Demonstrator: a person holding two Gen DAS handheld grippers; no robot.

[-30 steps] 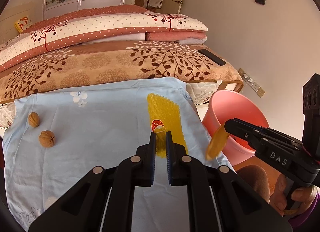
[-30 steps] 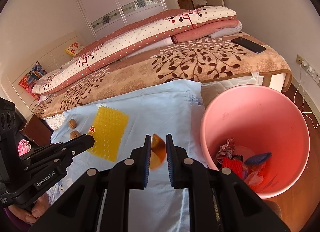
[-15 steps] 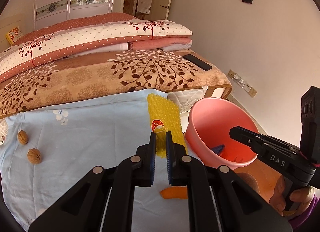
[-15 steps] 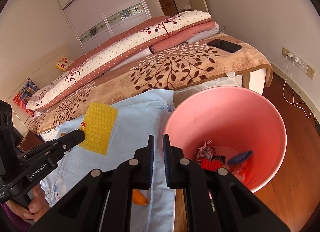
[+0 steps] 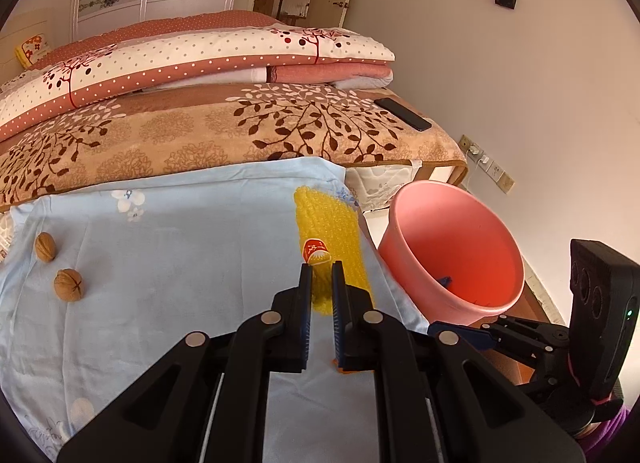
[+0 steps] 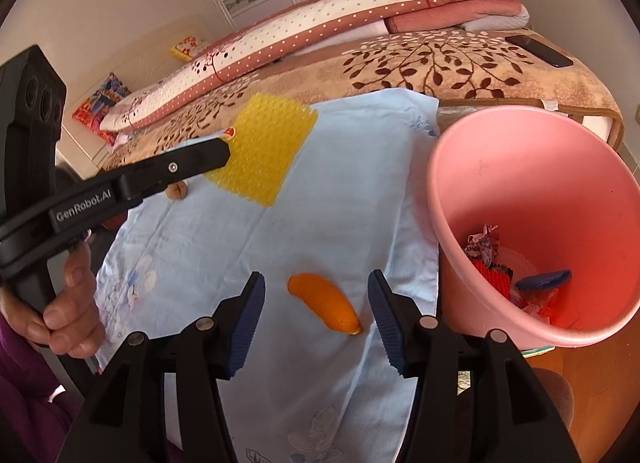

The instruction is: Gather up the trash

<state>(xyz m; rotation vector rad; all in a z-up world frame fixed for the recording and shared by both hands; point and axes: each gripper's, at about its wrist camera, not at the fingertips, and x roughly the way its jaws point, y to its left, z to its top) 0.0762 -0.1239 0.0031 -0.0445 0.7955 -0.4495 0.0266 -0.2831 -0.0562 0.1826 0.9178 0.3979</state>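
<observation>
A: Right gripper jaws have just been opening, now apart. Orange peel sits on the blue cloth between them, not touched.

B: Left gripper?

A: Pinched together on the near end of the yellow bubble sheet.

B: How will the peel handle?

A: Looks light, thin, curved, a bit waxy. Probably flexes and may slip. I'd close across its middle, short axis, low against the cloth.

B: Bin?

A: Pink bucket just beside the cloth edge, to the right, trash already inside.
</observation>
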